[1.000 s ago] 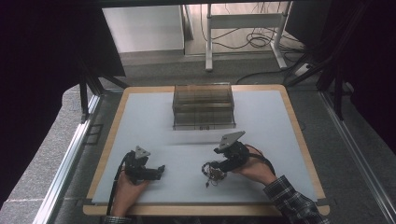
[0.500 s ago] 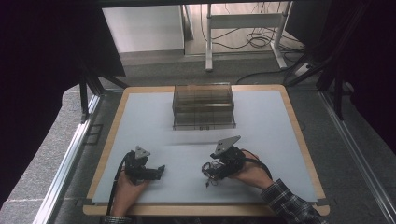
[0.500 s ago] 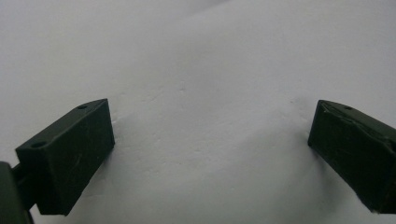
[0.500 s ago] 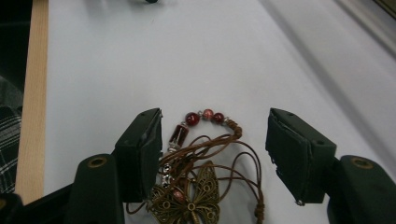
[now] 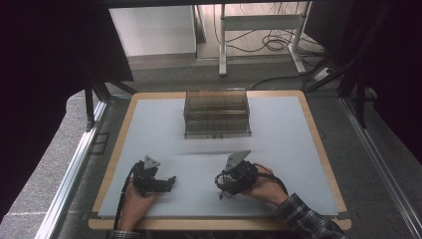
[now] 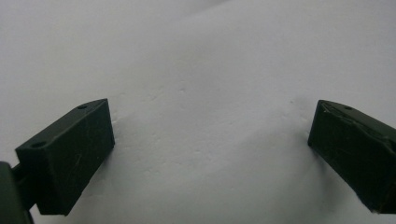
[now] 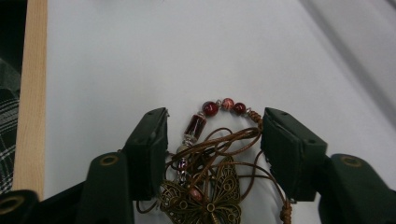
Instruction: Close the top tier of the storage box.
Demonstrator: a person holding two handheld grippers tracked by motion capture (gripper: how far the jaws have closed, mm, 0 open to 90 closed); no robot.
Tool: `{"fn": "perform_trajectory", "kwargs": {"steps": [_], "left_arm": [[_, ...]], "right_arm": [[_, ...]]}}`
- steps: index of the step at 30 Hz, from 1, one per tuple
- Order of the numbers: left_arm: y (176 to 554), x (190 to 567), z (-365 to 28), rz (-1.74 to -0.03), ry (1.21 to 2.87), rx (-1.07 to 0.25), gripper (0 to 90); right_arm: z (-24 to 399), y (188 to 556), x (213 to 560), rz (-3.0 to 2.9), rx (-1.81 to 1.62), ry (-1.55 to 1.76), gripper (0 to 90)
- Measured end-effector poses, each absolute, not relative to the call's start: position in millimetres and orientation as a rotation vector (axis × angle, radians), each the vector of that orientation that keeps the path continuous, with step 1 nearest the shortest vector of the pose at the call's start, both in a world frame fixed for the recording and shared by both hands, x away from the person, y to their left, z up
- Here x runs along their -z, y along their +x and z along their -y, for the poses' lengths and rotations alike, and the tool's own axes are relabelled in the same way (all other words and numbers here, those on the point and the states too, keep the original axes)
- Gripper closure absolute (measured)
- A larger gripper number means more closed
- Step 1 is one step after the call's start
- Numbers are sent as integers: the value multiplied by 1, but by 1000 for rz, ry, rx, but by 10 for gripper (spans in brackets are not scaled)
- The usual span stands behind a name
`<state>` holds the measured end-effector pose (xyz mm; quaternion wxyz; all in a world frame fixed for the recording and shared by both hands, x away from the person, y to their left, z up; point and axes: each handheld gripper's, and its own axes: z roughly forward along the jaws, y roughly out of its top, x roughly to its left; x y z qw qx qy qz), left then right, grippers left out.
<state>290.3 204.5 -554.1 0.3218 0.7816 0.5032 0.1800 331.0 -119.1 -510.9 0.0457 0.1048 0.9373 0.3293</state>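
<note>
White mat (image 5: 278, 129) lies bare around right claw (image 7: 212, 140).

A clear drawer box (image 5: 217, 113) stands on the white wood-edged table (image 5: 149, 129).

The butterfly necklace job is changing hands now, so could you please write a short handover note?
Left gripper: jaws open, empty, low over the white table.
Right gripper: jaws have just been closing around the beaded cord necklace with its brass butterfly pendant, bunched on the table between them; grip not yet firm.
The clear drawer box stands at the far side, closed.
Done: right gripper is placed over the necklace.
Left: likely grasp it and stow it in the box.
</note>
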Motion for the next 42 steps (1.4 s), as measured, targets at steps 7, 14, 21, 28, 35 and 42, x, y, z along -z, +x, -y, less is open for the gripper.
{"fn": "perform_trajectory", "kwargs": {"steps": [7,14,21,28,35,42], "left_arm": [[290,554,-204,-1321,2052,-472,6],[290,554,-204,-1321,2052,-473,5],[290,554,-204,-1322,2052,-473,5],[290,554,-204,-1321,2053,-474,6],[290,554,-204,-1322,2053,-473,6],[290,554,-205,-1321,2054,-472,5]], "right_arm": [[115,327,516,-2881,-955,295,479],[110,322,519,-2892,-912,244,614],[111,325,519,-2914,-914,260,784],[109,326,517,-2932,-892,326,810],[112,327,513,-2926,-948,341,813],[117,326,503,-2872,-997,330,812]]}}
